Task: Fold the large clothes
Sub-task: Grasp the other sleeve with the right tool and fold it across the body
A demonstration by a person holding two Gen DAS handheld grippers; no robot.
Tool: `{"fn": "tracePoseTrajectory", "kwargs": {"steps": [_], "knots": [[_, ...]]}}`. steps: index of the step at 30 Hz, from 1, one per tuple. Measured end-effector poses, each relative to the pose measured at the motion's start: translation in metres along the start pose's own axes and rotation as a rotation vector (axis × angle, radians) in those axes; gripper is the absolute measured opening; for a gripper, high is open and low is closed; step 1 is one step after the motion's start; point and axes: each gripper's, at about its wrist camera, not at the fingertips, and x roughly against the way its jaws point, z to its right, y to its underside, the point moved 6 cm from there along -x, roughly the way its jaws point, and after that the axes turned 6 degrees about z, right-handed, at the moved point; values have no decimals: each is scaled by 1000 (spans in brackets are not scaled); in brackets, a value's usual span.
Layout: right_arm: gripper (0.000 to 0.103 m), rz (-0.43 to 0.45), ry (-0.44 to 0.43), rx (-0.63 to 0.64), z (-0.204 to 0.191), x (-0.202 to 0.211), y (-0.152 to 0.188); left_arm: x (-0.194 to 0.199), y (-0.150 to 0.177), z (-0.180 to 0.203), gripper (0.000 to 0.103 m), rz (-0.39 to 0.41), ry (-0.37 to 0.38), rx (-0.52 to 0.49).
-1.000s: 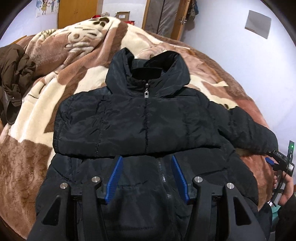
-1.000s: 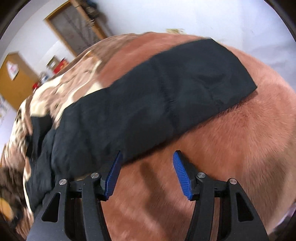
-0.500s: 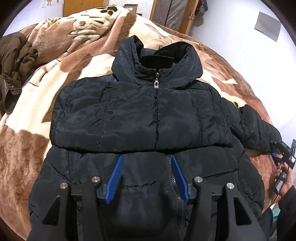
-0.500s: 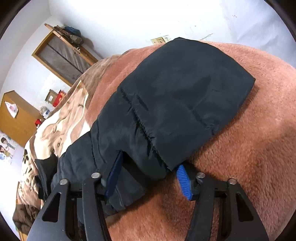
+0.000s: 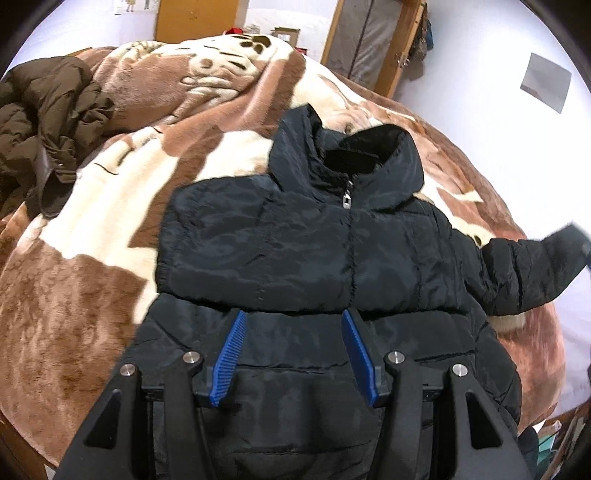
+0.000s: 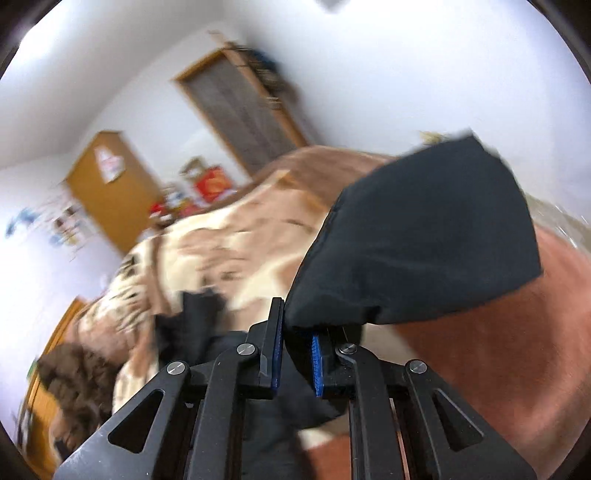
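A brown-and-cream blanket (image 5: 92,280) covers the bed; a brown coat (image 5: 44,122) lies crumpled near a wooden cupboard (image 5: 201,16).

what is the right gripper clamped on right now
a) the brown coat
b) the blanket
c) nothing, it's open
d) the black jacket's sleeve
d: in the right wrist view the right gripper has its jaws closed on the black sleeve, which is raised off the blanket.
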Motion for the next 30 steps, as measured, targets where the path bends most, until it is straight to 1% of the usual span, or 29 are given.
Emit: {"fn": "tracePoseTrajectory", "kwargs": {"steps": [2,3,5,7,8,10,11,14,16,18,19,20,22,24,26,27,30], "knots": [[13,-20,-78,50,-44,-4,3,4,-1,-7,56,11,0,16],[13,-33,-103,66,-58,-8,7,6,-1,-11,56,15,1,25],[13,-81,-169,118,-99,-17,23,8,0,-18,56,20,3,45],[13,-119,-195,162,-123,-30,43,9,2,-27,56,22,3,64],[13,-157,-215,180,-139,-41,59,9,4,-31,56,22,2,73],[13,-212,-241,196,-156,-60,84,9,5,-39,56,22,-1,85],[13,-252,-248,210,-167,-73,103,10,6,-44,56,23,-5,89],[13,-350,-266,246,-185,-106,149,10,8,-58,56,24,-18,105],[14,-420,-258,278,-193,-132,184,10,9,-67,56,25,-28,116],[21,-489,-259,282,-196,-154,213,10,12,-75,56,21,-35,129],[27,-519,-259,280,-193,-161,224,9,13,-79,56,19,-38,135],[36,-563,-261,272,-189,-169,236,9,14,-80,56,18,-41,139],[47,-633,-251,258,-183,-180,256,8,16,-84,56,13,-43,147],[51,-645,-270,244,-186,-176,260,7,17,-85,56,8,-43,151],[56,-651,-311,228,-190,-167,257,6,15,-83,56,8,-37,150],[56,-647,-333,226,-193,-162,254,6,13,-80,56,10,-31,149],[57,-598,-414,248,-199,-139,233,4,2,-66,56,23,-7,133]]}}
